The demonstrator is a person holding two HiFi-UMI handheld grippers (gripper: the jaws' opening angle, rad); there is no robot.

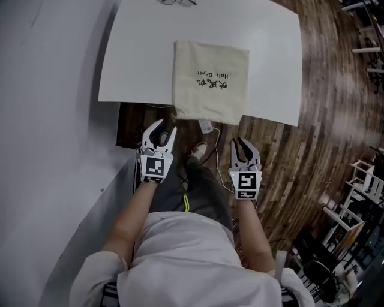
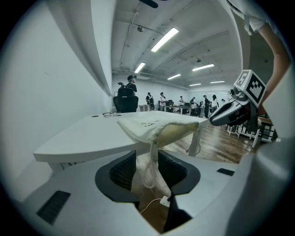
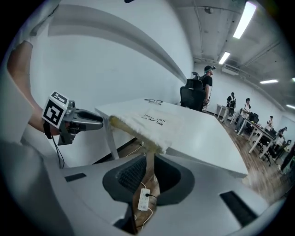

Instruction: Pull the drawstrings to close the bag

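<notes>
Bag (image 1: 210,81), cream cloth with dark print on its upper face, is laid flat on the white desk (image 1: 138,60), and its mouth end is hung slightly over the desk's 6 o'clock edge. A pair of glasses (image 1: 177,2) is seen on the desk at 12 o'clock from the bag.

The left gripper (image 1: 165,129) is held below the desk edge, at 7 o'clock from the bag's mouth. Its fingers (image 2: 122,170) are spread apart, and the left drawstring (image 2: 150,170) is hung as a loose loop in the gap between them. The loop is not pressed by either pad.

The right gripper (image 1: 241,143) is held at 5 o'clock from the bag's mouth, level with the left one and well apart from it. Its fingers are drawn together and nothing is gripped. The right drawstring (image 2: 194,143) is left dangling from the bag's other corner, clear of that gripper.

A white power strip (image 3: 143,200) with a cable is seen on the wooden floor (image 1: 324,120) below the bag's mouth, between the two grippers.
</notes>
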